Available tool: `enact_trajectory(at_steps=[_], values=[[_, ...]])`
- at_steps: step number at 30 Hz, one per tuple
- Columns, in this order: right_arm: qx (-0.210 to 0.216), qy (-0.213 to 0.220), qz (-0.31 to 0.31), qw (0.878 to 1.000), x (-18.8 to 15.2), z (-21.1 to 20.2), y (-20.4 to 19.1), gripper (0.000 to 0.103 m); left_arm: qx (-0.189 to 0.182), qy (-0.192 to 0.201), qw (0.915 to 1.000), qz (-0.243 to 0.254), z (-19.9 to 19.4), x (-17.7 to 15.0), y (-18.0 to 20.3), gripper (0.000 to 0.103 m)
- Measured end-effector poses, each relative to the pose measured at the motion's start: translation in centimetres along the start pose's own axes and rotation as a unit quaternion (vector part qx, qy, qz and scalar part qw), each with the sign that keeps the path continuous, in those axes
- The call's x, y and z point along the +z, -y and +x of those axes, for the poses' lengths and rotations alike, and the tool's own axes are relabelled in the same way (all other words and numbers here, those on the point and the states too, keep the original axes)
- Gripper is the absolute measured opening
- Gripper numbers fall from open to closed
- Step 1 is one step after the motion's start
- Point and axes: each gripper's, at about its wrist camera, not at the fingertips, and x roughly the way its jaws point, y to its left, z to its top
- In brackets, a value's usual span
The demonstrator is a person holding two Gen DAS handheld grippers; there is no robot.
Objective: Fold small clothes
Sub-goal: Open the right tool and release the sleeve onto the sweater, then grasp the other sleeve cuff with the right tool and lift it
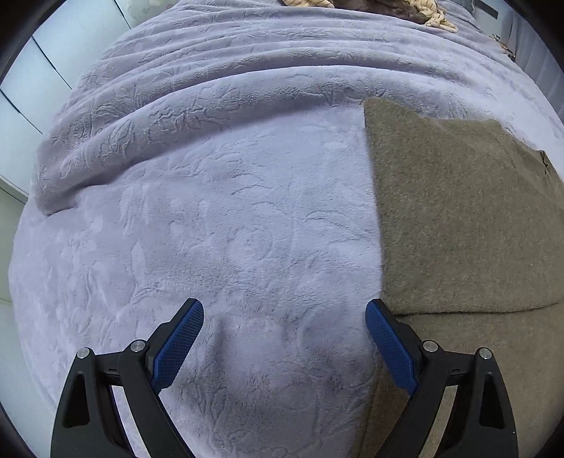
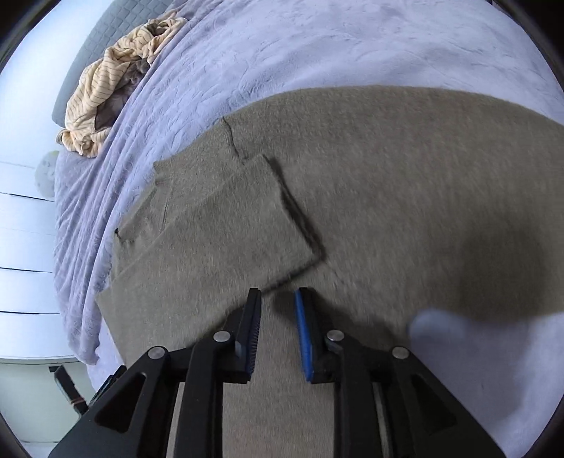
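An olive-brown knit garment (image 2: 387, 183) lies flat on the lavender blanket (image 2: 282, 45), with one part folded over on top of it (image 2: 232, 225). In the left wrist view the garment (image 1: 458, 211) lies at the right. My left gripper (image 1: 284, 310) is wide open and empty, over bare blanket just left of the garment's edge. My right gripper (image 2: 277, 296) hovers over the garment near the folded part's corner, its jaws a narrow gap apart with nothing between them.
A crumpled yellow striped cloth (image 2: 105, 84) with a brown cloth lies at the far end of the bed; it also shows in the left wrist view (image 1: 437, 14). The blanket (image 1: 211, 211) has thick raised folds (image 1: 176, 116). The bed edge drops off at the left (image 2: 81, 317).
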Motion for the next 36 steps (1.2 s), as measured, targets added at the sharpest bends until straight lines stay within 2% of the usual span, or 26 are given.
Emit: enact_trajectory(at_steps=[1,2,3,8,12,17,22,24,28,33,36], values=[[0.004,-0.005,0.003,1.000,-0.4,-0.4,0.2,0.035,-0.007,-0.001,1.0000,-0.006,-0.2,-0.2,-0.3,0.094],[0.011,-0.011,0.007,1.000,-1.0,-0.8,0.4,0.047,-0.015,-0.002,0.9998,-0.011,-0.6,-0.4,-0.6,0.094],[0.014,-0.015,0.008,1.000,-1.8,-1.4,0.9,0.054,-0.021,-0.003,0.9997,-0.012,-1.0,-0.7,-0.8,0.094],[0.021,-0.031,0.016,0.999,-4.8,-2.6,1.7,0.055,-0.043,-0.016,0.9989,0.004,-2.6,-2.0,0.3,0.094],[0.019,-0.048,0.039,0.998,-6.9,-3.3,3.3,0.055,-0.075,-0.028,0.9963,0.031,-3.9,-3.3,3.5,0.094],[0.023,-0.045,0.069,0.996,-8.4,-4.7,5.8,0.055,-0.126,-0.034,0.9873,0.090,-6.0,-4.8,9.1,0.094],[0.031,-0.034,0.092,0.995,-8.2,-6.2,8.2,0.055,-0.151,-0.042,0.9772,0.143,-7.7,-5.8,15.5,0.094],[0.025,-0.027,0.100,0.994,-7.8,-6.9,9.3,0.055,-0.157,-0.045,0.9725,0.165,-8.3,-5.4,18.3,0.094],[0.040,-0.004,0.142,0.989,-6.8,-8.7,12.8,0.055,-0.165,-0.049,0.9662,0.192,-9.0,-5.3,23.4,0.094],[0.042,0.046,0.207,0.976,-5.3,-11.6,18.5,0.055,-0.159,-0.045,0.9606,0.223,-9.6,-5.7,28.3,0.094],[0.040,0.091,0.250,0.963,-4.7,-13.8,22.4,0.055,-0.162,-0.046,0.9576,0.233,-9.7,-5.8,30.7,0.094]])
